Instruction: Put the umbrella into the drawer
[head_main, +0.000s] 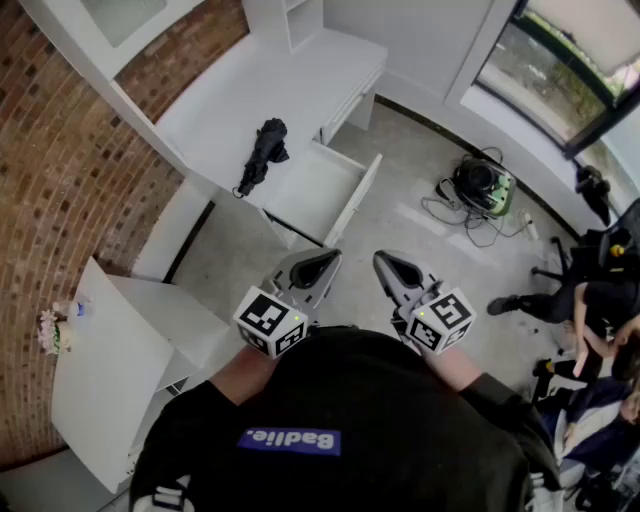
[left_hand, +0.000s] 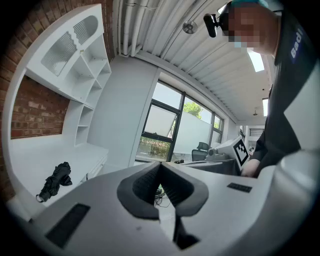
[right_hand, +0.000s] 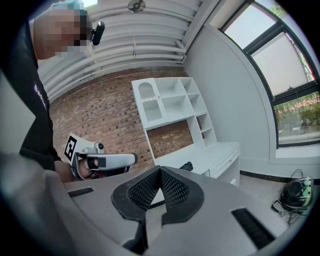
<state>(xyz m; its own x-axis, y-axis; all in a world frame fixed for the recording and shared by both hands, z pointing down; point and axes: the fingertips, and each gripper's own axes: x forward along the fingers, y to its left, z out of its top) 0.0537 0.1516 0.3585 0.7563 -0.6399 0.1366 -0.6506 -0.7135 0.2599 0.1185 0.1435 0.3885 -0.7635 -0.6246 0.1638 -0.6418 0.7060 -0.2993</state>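
Note:
A folded black umbrella (head_main: 262, 152) lies on the white desk top (head_main: 250, 95), next to the brick wall. Just right of it a white drawer (head_main: 318, 190) stands pulled open with nothing visible inside. My left gripper (head_main: 329, 259) and right gripper (head_main: 382, 259) are held side by side in front of my chest, well short of the desk, both shut and empty. The left gripper view shows the umbrella (left_hand: 55, 180) at lower left beyond the shut jaws (left_hand: 160, 165). In the right gripper view the umbrella (right_hand: 187, 165) peeks over the shut jaws (right_hand: 160, 170).
A white shelf unit (right_hand: 170, 107) rises over the desk against the brick wall. A low white cabinet (head_main: 120, 350) stands at my left. A helmet-like device with cables (head_main: 480, 185) lies on the floor to the right, and seated people (head_main: 590, 300) are at the far right.

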